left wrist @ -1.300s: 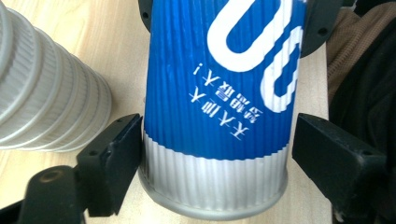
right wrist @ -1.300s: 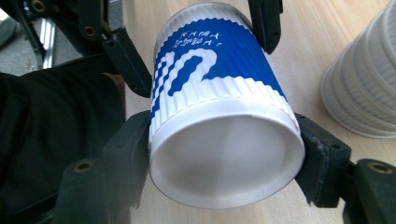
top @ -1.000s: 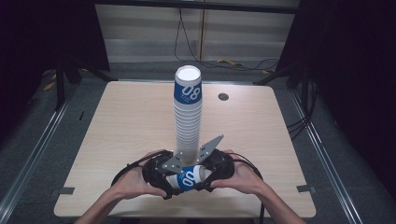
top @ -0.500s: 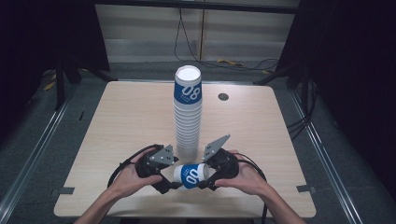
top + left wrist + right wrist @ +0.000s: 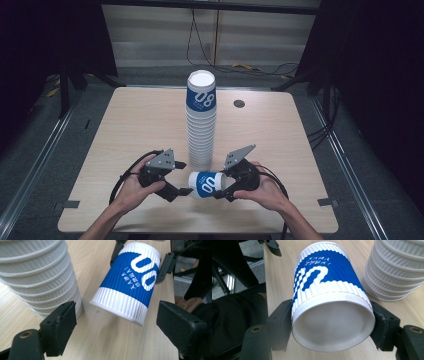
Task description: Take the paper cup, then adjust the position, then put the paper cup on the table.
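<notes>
The right gripper [image 5: 220,186] clamps a cup [image 5: 206,184] lying sideways, rim toward the left gripper [image 5: 182,178], whose jaws stand spread. The stack [image 5: 200,125] rises just behind both.

Blue-and-white ribbed paper cup [image 5: 206,184] lying sideways, lower centre of high view; tall stack of cups [image 5: 201,120] upright, centre frame.

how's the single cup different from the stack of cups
The single cup lies sideways, clamped at its base end by the right tool; the stack of cups stands upright and untouched on the table. The single cup is short, the stack tall. Both have ribbed white walls with blue bands.
</notes>
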The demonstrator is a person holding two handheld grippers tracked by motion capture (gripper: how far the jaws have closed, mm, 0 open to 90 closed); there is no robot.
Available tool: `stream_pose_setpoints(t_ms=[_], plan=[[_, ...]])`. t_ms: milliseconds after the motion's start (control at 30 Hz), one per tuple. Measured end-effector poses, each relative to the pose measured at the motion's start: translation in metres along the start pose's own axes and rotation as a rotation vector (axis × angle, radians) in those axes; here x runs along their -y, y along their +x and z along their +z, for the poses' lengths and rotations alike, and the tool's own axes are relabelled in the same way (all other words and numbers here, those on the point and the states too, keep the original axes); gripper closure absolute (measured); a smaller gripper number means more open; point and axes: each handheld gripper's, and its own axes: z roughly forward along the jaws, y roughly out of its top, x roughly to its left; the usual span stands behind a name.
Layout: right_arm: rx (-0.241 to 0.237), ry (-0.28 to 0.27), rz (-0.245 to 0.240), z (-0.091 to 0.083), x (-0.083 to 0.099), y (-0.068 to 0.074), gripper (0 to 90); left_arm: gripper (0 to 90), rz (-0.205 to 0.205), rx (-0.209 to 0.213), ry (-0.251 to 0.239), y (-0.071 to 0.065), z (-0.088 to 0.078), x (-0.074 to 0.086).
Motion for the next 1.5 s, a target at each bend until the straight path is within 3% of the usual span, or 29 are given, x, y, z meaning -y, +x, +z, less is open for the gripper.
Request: stream_pose_setpoints(t_ms=[167,300,367,500,533,567,900,1000,1167,1500], plan=[[0.012,-0.033,0.015,-0.002,0.001,-0.001,29.1,16.1,-0.032,-0.035,-0.083,0.003,-0.002,0.005],[0.012,-0.080,0.027,-0.004,0.003,-0.004,29.1,15.9,-0.080,-0.029,-0.102,0.006,-0.005,0.007],[0.038,-0.103,0.022,-0.006,0.003,-0.003,29.2,15.9,-0.089,-0.027,-0.106,0.006,-0.006,0.008],[0.031,-0.123,0.031,-0.004,0.005,-0.004,29.2,15.9,-0.106,-0.007,-0.098,0.006,-0.008,0.008],[0.031,-0.130,0.032,-0.004,0.005,-0.004,29.2,15.9,-0.106,-0.007,-0.098,0.006,-0.008,0.008],[0.029,-0.133,0.031,-0.004,0.005,-0.004,29.2,15.9,-0.100,0.020,-0.101,0.006,-0.009,0.008],[0.024,-0.189,0.048,-0.007,0.008,-0.005,29.2,15.9,-0.107,-0.003,-0.155,0.010,-0.009,0.012],[0.020,-0.212,0.054,-0.008,0.010,-0.005,29.2,15.9,-0.090,-0.016,-0.160,0.009,-0.009,0.012],[0.019,-0.225,0.057,-0.007,0.014,-0.006,29.1,15.9,-0.084,-0.019,-0.175,0.009,-0.008,0.012],[-0.002,-0.307,0.064,-0.007,0.015,-0.005,29.2,15.9,-0.086,-0.004,-0.202,0.008,-0.009,0.013]])
